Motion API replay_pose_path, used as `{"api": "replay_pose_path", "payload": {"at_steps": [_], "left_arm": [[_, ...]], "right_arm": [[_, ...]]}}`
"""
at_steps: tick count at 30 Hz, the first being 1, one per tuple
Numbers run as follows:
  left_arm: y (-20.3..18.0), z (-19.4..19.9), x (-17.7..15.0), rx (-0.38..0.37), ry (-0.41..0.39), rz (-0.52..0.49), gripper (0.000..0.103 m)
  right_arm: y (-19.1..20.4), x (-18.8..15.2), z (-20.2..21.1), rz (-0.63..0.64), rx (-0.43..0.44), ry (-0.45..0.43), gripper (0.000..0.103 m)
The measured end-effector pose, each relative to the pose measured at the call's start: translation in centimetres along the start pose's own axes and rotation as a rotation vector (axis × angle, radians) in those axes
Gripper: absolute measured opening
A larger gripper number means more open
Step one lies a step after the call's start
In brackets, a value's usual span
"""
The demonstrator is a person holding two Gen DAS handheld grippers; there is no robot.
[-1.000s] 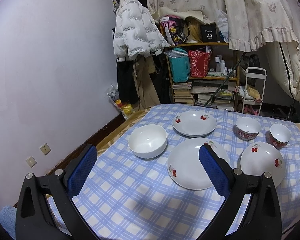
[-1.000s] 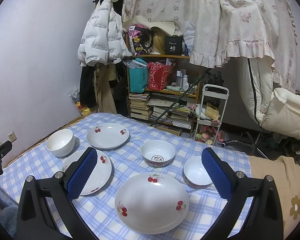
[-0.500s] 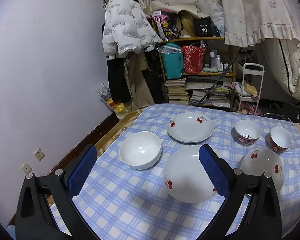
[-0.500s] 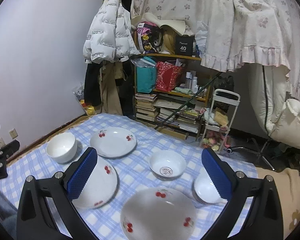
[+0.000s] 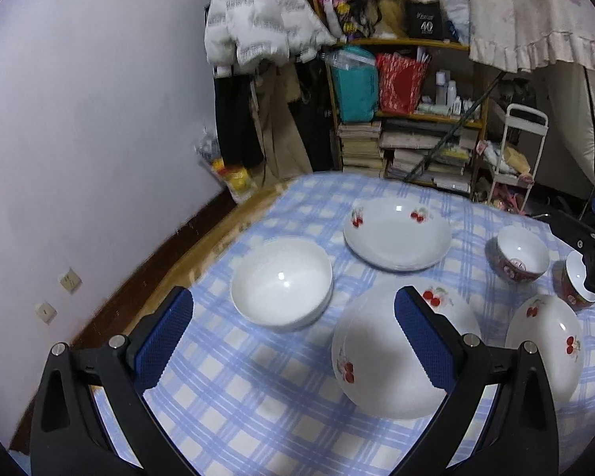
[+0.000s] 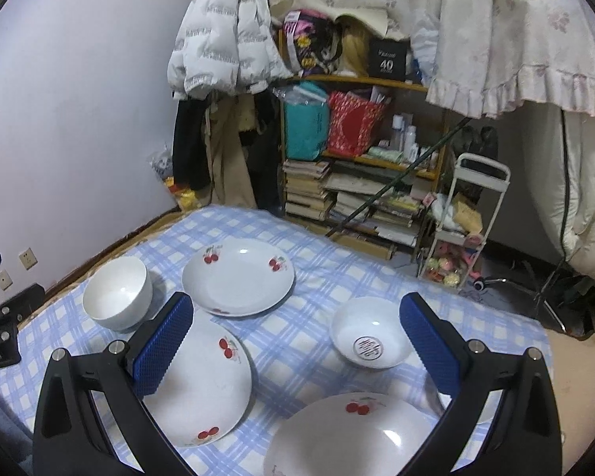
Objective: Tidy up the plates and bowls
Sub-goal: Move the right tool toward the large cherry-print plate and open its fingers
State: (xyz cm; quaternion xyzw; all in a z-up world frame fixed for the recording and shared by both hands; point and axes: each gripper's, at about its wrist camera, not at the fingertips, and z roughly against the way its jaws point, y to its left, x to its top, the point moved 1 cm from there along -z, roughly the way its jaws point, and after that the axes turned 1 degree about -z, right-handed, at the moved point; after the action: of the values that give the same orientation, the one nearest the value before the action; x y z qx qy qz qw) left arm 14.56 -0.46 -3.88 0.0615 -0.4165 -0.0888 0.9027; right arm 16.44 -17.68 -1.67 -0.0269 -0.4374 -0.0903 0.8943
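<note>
Desk under blue-and-white checked cloth (image 6: 305, 341) carries all crockery. Three white cherry-print ceramic plates: 12 o'clock (image 6: 238, 275), 9 o'clock (image 6: 210, 392), 6 o'clock (image 6: 353, 436). Plain white ceramic bowl (image 5: 281, 281) at 10 o'clock. Small red-patterned bowl (image 6: 371, 343) at 2 o'clock. Left gripper (image 5: 293, 341) and right gripper (image 6: 297, 343): fingers apart, holding nothing.

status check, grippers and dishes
Left gripper and right gripper open, empty. Three plates, three bowls unstacked on cloth. Nothing in the way.
</note>
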Motion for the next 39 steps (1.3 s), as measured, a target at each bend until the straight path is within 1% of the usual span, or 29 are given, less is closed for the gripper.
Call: {"api": "replay_pose_path", "payload": {"at_steps": [8,11,14,15,19,22,24,26,31,38,39], "left_arm": [[0.7,-5.0,-1.5,-0.031,0.157,0.087,0.1],[1.2,-6.6,-2.2,-0.042,0.206,0.12,0.1],[1.4,-7.9,-2.8,-0.059,0.24,0.137,0.1],[1.3,-8.2,-3.0,-0.062,0.247,0.135,0.1],[0.4,-9.8,-3.8,-0.084,0.296,0.111,0.1],[0.0,-10.6,-4.4,-0.098,0.327,0.098,0.1],[-0.5,-11.0,-4.7,-0.091,0.336,0.079,0.1],[-0.9,-11.5,-5.0,-0.087,0.349,0.064,0.1],[-1.4,-12.9,-5.9,-0.104,0.402,0.062,0.1],[-1.7,-13.6,-6.6,-0.126,0.431,0.063,0.1],[-1.7,-13.8,-6.7,-0.129,0.436,0.066,0.099]], "right_arm": [[1.1,-0.8,-4.2,0.002,0.037,0.08,0.103],[1.5,-1.3,-5.9,0.005,0.056,0.117,0.1],[2.0,-2.2,-7.6,0.026,0.062,0.166,0.093],[2.1,-2.4,-8.1,0.03,0.074,0.178,0.091],[2.7,-3.5,-9.7,0.05,0.115,0.225,0.09],[3.3,-4.4,-10.8,0.077,0.11,0.258,0.088],[3.5,-4.9,-11.4,0.08,0.119,0.284,0.084],[3.7,-5.3,-11.9,0.078,0.13,0.305,0.083],[3.8,-6.5,-13.1,0.086,0.141,0.356,0.078],[3.5,-7.2,-13.7,0.07,0.152,0.379,0.078],[3.5,-7.2,-13.8,0.07,0.152,0.382,0.074]]}}
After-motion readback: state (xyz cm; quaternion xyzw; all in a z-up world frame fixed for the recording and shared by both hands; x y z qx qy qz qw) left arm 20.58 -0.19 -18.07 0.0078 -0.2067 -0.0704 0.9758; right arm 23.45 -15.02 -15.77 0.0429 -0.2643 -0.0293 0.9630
